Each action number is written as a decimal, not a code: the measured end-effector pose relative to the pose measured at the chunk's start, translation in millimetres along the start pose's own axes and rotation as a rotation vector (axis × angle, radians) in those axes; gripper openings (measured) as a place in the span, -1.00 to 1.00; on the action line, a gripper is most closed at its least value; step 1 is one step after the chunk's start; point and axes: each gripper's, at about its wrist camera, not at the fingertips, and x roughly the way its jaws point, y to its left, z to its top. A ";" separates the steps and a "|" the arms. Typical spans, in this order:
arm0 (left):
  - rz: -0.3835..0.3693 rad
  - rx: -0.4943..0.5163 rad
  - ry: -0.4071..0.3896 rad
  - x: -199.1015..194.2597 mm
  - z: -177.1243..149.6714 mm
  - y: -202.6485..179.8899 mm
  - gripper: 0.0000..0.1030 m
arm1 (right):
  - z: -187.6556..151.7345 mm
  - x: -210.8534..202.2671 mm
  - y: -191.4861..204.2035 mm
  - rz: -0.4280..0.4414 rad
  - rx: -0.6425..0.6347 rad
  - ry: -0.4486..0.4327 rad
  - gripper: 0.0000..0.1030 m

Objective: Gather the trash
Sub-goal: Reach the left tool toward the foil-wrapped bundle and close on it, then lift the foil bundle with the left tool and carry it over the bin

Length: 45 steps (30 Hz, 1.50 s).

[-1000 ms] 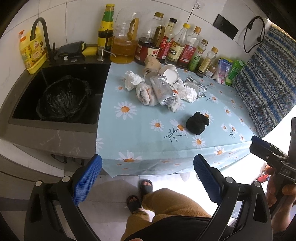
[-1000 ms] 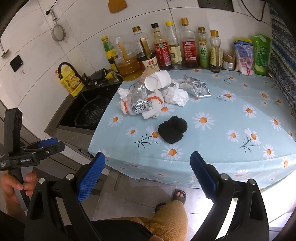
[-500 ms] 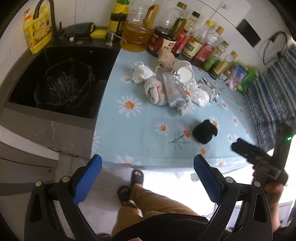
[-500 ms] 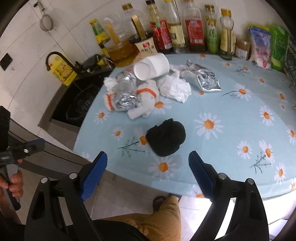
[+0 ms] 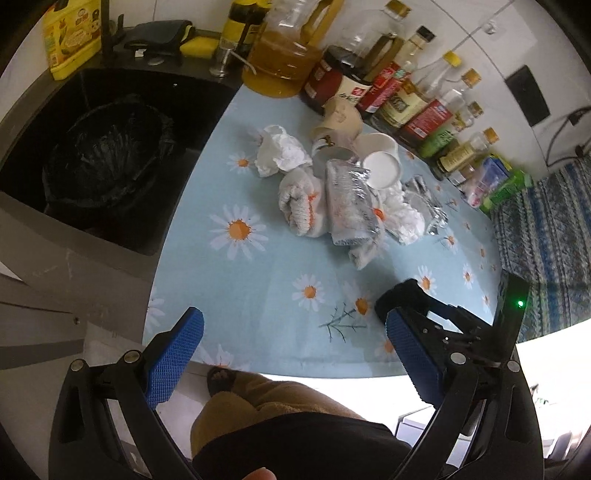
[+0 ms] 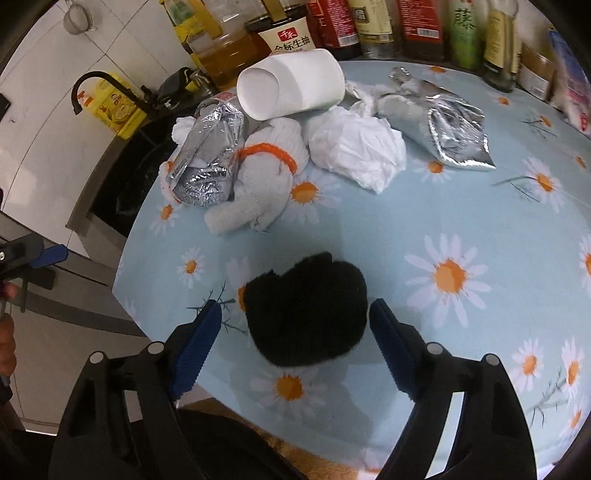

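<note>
Right wrist view: right gripper (image 6: 295,325) low over the bench (image 6: 461,221) with its pale blue daisy-print cloth, blue-padded jaws apart and just now closing in, straddling a crumpled black fabric lump (image 6: 306,310) near the front edge; pads close beside it on both sides, not seen pressing. Farther back, a heap of trash: white paper cup on its side (image 6: 291,85), crumpled white tissue (image 6: 356,147), silver foil pouch (image 6: 439,125), white knitted glove with orange cuff (image 6: 258,177), second crinkled foil wrapper (image 6: 210,158). Behind, a row of sauce bottles (image 6: 369,22) along the wall. Left wrist view: left gripper (image 5: 295,354) off the bench's front edge, jaws wide apart and empty; black sink (image 5: 110,155) to the left, lined with a black bin bag (image 5: 107,158).
</note>
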 end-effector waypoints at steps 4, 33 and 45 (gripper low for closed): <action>0.004 -0.027 0.008 11.5 6.3 0.5 0.87 | 1.8 11.2 5.2 -0.030 -0.076 0.030 0.42; -0.106 0.044 0.057 67.3 81.9 -72.1 0.87 | 3.7 -36.8 -40.6 0.137 0.010 -0.127 0.28; -0.053 0.019 0.143 104.8 100.3 -75.1 0.70 | -10.2 -54.3 -55.7 0.145 0.085 -0.191 0.28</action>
